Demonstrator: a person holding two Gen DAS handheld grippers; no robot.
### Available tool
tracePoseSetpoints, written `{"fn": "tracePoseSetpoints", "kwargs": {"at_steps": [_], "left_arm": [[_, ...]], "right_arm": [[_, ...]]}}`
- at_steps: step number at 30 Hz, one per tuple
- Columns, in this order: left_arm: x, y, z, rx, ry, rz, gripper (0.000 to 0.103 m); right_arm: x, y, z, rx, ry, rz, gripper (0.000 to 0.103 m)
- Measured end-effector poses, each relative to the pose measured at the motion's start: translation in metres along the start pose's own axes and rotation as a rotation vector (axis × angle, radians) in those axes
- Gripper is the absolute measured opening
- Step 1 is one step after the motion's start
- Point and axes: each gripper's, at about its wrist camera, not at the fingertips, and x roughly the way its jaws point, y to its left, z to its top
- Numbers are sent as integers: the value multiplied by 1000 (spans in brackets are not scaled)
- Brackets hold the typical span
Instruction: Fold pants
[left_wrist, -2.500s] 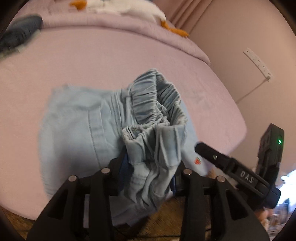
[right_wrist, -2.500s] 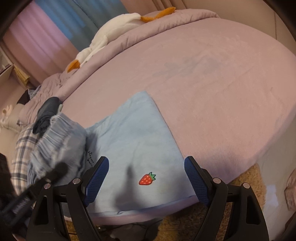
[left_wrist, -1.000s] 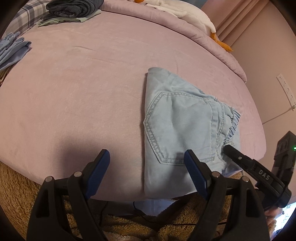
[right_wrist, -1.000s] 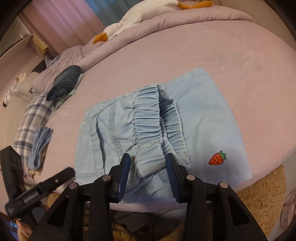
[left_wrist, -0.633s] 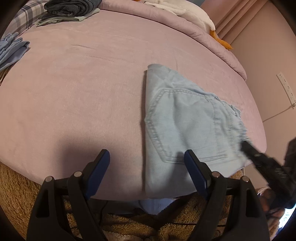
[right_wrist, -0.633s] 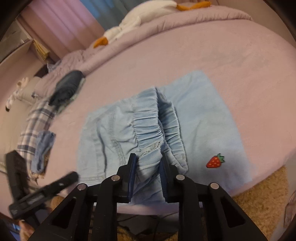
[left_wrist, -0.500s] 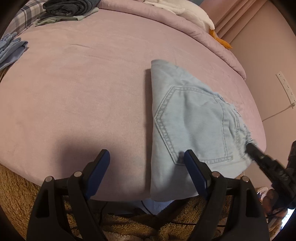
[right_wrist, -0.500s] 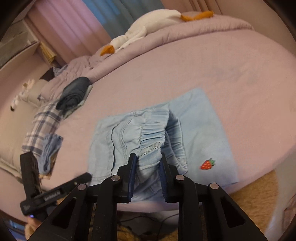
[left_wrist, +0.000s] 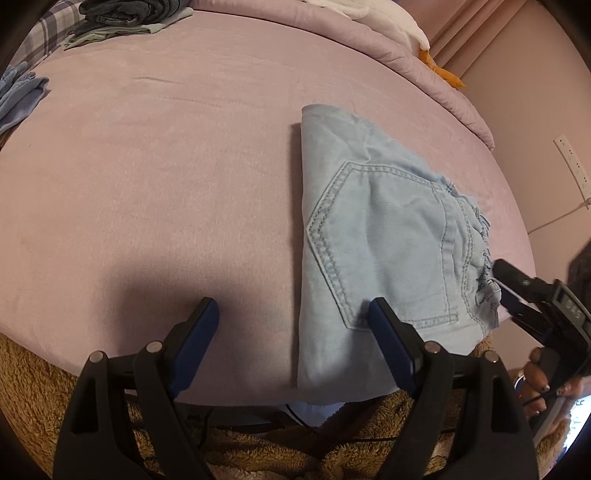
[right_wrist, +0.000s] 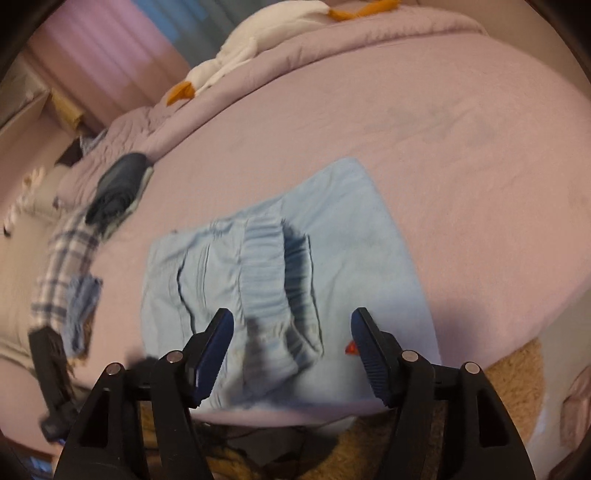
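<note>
the light blue denim pants with a gathered elastic waistband (left_wrist: 388, 236) lie folded into a compact rectangle near the front right edge of the lilac velvety bedspread (left_wrist: 166, 166), back pocket facing up, so the fold looks close to finished. the left gripper (left_wrist: 291, 339) hovers released over the near edge of the bed, its blue-padded jaws wide apart with nothing between them; its right pad overlaps the pants' near edge in view, but whether it touches is unclear. the right gripper (right_wrist: 291, 347) is at the waistband end, jaws opening; the bunched waistband (right_wrist: 280, 295) sits between the pads but they no longer press it, probably letting it settle flat. a dark folded garment stack (right_wrist: 118, 188) waits at the far left.
</note>
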Motion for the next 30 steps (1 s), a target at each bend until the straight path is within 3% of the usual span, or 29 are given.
{"fn": "tracePoseSetpoints", "kwargs": {"at_steps": [4, 7, 10, 12, 17, 19, 23, 26, 30], "left_arm": [[-5, 4, -1, -26, -17, 18, 83], [-8, 8, -1, -44, -26, 22, 83], [-11, 9, -1, -55, -32, 24, 83], [-14, 10, 0, -57, -39, 24, 83], [-24, 9, 5, -58, -58, 6, 83], [-28, 9, 8, -59, -74, -5, 83], [-29, 1, 20, -42, -105, -11, 83], [-23, -7, 32, -15, -115, -3, 83], [-4, -26, 58, 42, -111, -4, 82]], "right_arm": [[30, 12, -2, -16, 93, 84, 66], [42, 17, -4, -30, 43, 72, 68], [45, 28, -7, -88, 14, 11, 55], [41, 31, -7, -106, 14, 28, 35], [21, 27, 1, -63, -4, 119, 29], [-6, 35, 7, -86, -65, 163, 28], [-50, 39, 20, -107, -176, 172, 28], [-49, 20, 28, -84, -182, 96, 28], [-6, -11, 23, -36, -81, -69, 28]]}}
